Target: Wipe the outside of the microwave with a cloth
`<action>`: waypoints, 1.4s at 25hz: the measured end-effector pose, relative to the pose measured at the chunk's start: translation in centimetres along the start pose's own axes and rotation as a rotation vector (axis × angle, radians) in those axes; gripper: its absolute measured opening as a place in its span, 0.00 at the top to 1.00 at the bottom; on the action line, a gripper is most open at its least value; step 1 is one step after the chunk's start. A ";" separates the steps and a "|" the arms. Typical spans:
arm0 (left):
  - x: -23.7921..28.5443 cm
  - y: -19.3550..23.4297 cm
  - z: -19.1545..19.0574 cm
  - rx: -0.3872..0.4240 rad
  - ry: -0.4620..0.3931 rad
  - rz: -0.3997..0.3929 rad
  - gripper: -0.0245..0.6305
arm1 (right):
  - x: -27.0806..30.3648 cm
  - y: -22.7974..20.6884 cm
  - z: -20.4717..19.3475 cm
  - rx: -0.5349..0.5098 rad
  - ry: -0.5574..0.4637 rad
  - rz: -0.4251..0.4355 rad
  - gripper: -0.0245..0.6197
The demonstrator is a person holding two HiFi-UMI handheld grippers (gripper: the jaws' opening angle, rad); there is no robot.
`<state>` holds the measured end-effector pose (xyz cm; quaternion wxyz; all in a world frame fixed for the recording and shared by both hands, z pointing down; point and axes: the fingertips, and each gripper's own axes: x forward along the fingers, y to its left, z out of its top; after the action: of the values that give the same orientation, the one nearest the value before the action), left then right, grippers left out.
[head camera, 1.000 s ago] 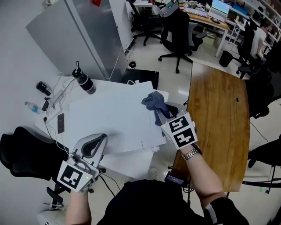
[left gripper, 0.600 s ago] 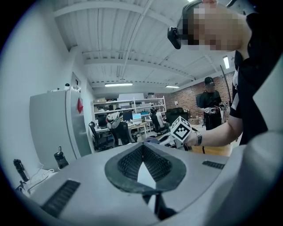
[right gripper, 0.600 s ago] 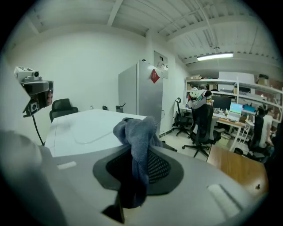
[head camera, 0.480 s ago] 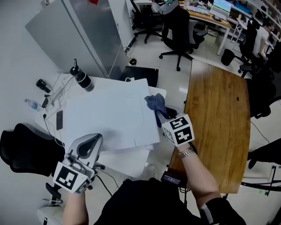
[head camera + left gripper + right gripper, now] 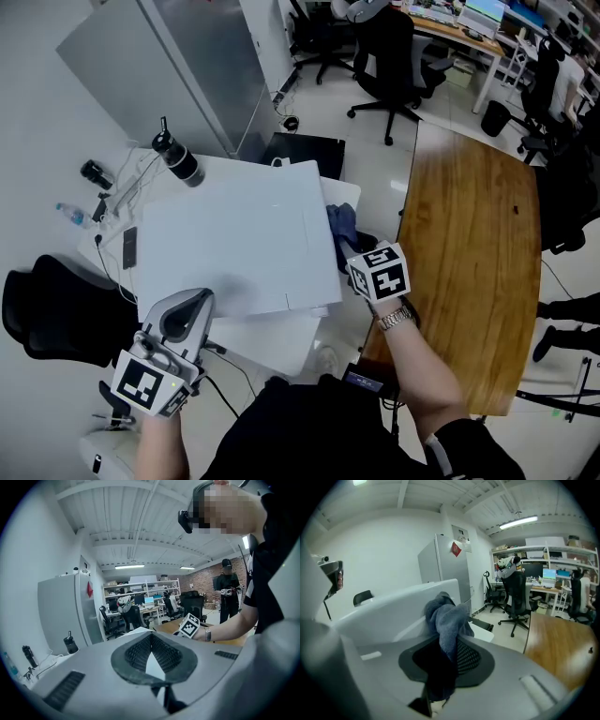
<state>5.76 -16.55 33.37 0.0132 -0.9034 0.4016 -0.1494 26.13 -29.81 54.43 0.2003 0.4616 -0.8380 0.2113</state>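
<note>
The white microwave [image 5: 234, 244] fills the middle of the head view, seen from above. A blue-grey cloth [image 5: 341, 225] hangs against its right side, just below the top edge. My right gripper [image 5: 349, 251] is shut on that cloth, which bunches up out of the jaws in the right gripper view [image 5: 446, 620] beside the microwave's white wall [image 5: 393, 611]. My left gripper [image 5: 187, 309] rests by the microwave's front left corner, shut with nothing between its fingers [image 5: 151, 653].
A black bottle [image 5: 176, 157], a phone [image 5: 128, 247] and cables lie on the white table behind and left of the microwave. A wooden table [image 5: 469, 272] runs along the right. A grey fridge [image 5: 178, 66] stands behind, office chairs [image 5: 389, 47] further back.
My right gripper has carried the cloth from the microwave's top right corner down onto its right side. The left gripper has barely shifted.
</note>
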 end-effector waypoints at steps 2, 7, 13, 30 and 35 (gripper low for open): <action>-0.2 0.1 -0.2 -0.004 0.005 0.009 0.96 | 0.6 -0.3 -0.7 0.017 0.016 0.002 0.85; -0.8 0.3 -0.7 -0.012 0.017 0.033 0.96 | 2.3 -0.7 -2.9 0.054 0.062 0.002 0.85; -1.4 0.6 -1.2 -0.018 0.028 0.057 0.96 | 3.9 -1.2 -5.2 0.076 0.116 -0.001 0.85; -1.9 0.7 -1.6 -0.029 0.047 0.089 0.96 | 4.9 -2.5 -8.7 0.114 0.212 -0.001 0.85; -2.1 0.6 -1.6 -0.032 0.026 0.074 0.96 | 2.9 -3.1 -8.1 0.119 0.175 -0.045 0.85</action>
<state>3.51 -15.23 34.28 -0.0011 -0.8860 0.4373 -0.1542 28.54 -28.95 63.17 0.2495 0.4711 -0.7928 0.2955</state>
